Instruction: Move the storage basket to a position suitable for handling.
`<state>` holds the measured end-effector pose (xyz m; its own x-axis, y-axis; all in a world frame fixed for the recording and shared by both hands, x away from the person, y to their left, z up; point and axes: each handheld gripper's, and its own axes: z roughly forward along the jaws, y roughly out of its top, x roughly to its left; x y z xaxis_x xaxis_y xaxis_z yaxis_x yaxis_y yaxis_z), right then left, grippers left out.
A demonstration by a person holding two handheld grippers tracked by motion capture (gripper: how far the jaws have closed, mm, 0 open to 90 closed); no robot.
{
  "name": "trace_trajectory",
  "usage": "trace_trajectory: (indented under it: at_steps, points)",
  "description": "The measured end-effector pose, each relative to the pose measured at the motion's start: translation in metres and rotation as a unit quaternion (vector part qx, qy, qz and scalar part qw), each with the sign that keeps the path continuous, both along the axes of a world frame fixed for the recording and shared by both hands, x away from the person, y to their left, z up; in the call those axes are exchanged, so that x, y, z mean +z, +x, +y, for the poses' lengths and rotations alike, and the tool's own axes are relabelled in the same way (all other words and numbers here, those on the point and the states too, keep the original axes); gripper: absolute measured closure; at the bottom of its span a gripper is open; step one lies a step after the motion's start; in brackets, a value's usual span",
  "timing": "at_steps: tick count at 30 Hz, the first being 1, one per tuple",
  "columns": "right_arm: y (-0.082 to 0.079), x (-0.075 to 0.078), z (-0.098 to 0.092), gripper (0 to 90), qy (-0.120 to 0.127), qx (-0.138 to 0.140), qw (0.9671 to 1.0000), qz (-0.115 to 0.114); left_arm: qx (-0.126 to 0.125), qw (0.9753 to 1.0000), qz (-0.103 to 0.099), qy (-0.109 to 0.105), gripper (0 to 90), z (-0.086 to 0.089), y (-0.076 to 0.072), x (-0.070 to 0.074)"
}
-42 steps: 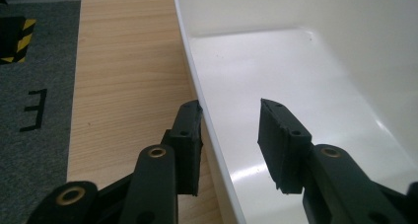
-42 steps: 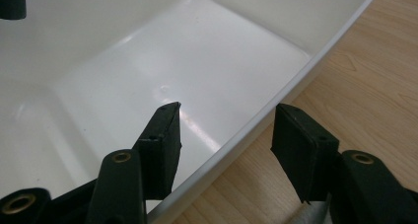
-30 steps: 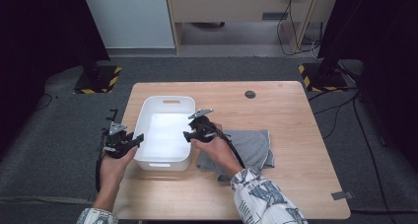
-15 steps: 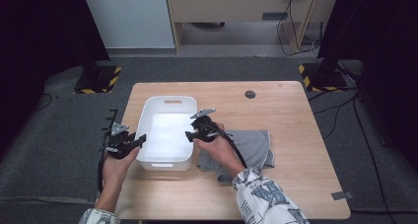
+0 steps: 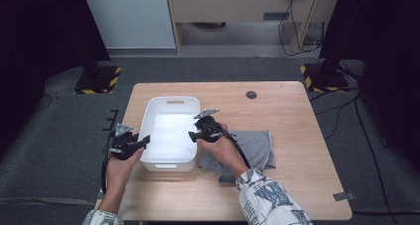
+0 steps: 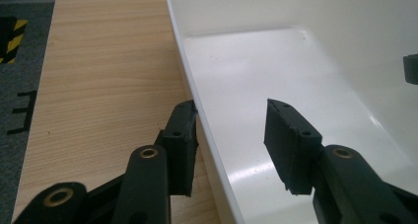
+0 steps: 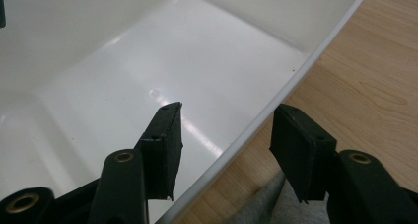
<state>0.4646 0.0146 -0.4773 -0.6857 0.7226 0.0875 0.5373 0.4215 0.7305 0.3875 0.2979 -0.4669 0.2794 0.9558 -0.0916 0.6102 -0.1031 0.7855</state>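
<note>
On table (image 5: 297, 136) | white bin (image 5: 171, 105) | grey cloth (image 5: 257, 145) beside

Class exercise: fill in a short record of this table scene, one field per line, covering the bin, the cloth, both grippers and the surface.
Surface: wooden table
Bin: white plastic bin, empty inside, near the table's left side
Cloth: grey cloth lying flat on the table just right of the bin
Left gripper: open, jaws straddling the bin's left wall, one outside, one inside
Right gripper: open, jaws straddling the bin's right wall, one inside, one outside over the table
Contact: cannot tell whether either jaw pair touches the wall
</note>
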Motion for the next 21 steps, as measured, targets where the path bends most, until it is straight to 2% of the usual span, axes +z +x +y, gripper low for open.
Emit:
trace_trajectory:
  at_steps: [21]
  points:
    - [-0.0002, -0.0014, -0.0016, 45.2, -0.003, -0.005, 1.0, 0.004, -0.002, 1.0, 0.0, 0.005, 53.4, -0.0051, -0.0004, 0.0001]
